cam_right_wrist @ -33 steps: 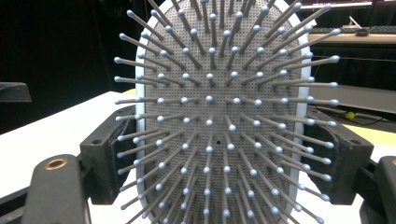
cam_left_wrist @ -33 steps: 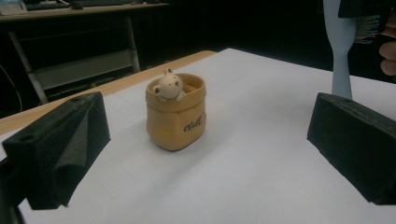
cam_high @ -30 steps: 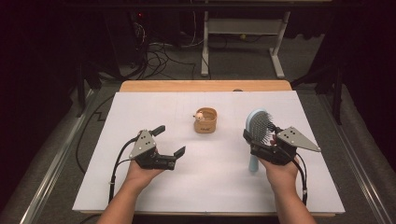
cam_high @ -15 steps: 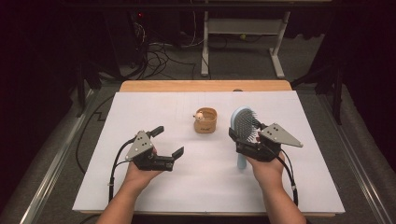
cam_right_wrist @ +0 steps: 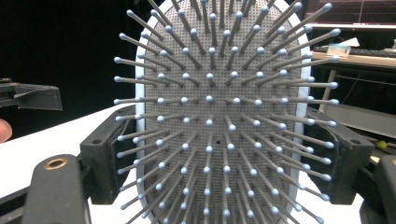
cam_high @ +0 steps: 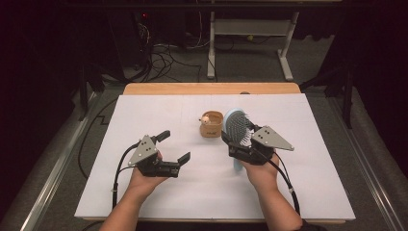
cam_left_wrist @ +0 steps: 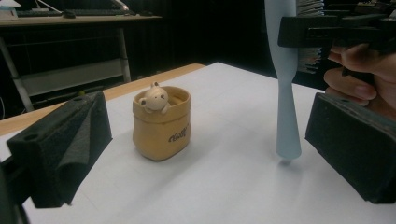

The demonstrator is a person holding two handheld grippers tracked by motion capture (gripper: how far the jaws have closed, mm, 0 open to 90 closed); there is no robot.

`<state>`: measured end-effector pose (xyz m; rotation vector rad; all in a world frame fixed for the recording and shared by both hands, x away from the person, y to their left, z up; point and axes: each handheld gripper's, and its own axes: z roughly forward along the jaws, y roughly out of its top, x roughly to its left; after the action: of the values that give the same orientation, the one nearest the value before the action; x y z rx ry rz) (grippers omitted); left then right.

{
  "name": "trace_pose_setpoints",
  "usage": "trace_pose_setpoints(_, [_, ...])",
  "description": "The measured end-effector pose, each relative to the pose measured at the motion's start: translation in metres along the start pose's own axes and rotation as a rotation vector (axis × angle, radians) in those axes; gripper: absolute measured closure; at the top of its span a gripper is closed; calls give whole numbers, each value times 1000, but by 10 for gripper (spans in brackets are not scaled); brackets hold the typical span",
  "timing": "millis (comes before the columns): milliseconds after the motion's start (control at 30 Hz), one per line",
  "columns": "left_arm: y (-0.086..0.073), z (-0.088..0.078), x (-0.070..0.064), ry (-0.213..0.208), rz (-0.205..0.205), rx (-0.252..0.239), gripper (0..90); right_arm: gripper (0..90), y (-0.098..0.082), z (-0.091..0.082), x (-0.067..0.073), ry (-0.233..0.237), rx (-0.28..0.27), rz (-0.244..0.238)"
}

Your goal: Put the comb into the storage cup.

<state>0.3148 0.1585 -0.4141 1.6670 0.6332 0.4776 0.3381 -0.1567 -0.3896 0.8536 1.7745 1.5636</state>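
**Hairbrush held upright beside the small bear pot**

Between the two black foam jaws of the left gripper [cam_left_wrist: 205,186], which stand wide apart with nothing between them, a tan pot [cam_left_wrist: 161,122] stands upright on the white table [cam_left_wrist: 224,186]. A little bear figure [cam_left_wrist: 154,99] leans over its rim. To the right, a pale blue hairbrush [cam_left_wrist: 285,93] hangs upright, its handle tip just above the table. The right gripper [cam_left_wrist: 336,30] clamps it near the top, and the fingers [cam_left_wrist: 350,86] of a hand show below. The pot and the brush are apart
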Motion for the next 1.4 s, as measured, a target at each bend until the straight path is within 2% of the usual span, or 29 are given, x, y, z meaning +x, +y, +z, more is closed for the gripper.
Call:
trace_pose_setpoints(267, [5, 0, -3, 3, -5, 9, 17, 207, 0, 11, 15, 29, -2, -27])
trace_pose_setpoints(667, [15, 0, -11, -17, -5, 3, 17, 207, -4, 20, 36, 65, -3, -68])
trace_pose_setpoints(1400, [25, 0, -21, -38, -4, 4, 16, 207, -7, 27, 60, 114, -12, -94])
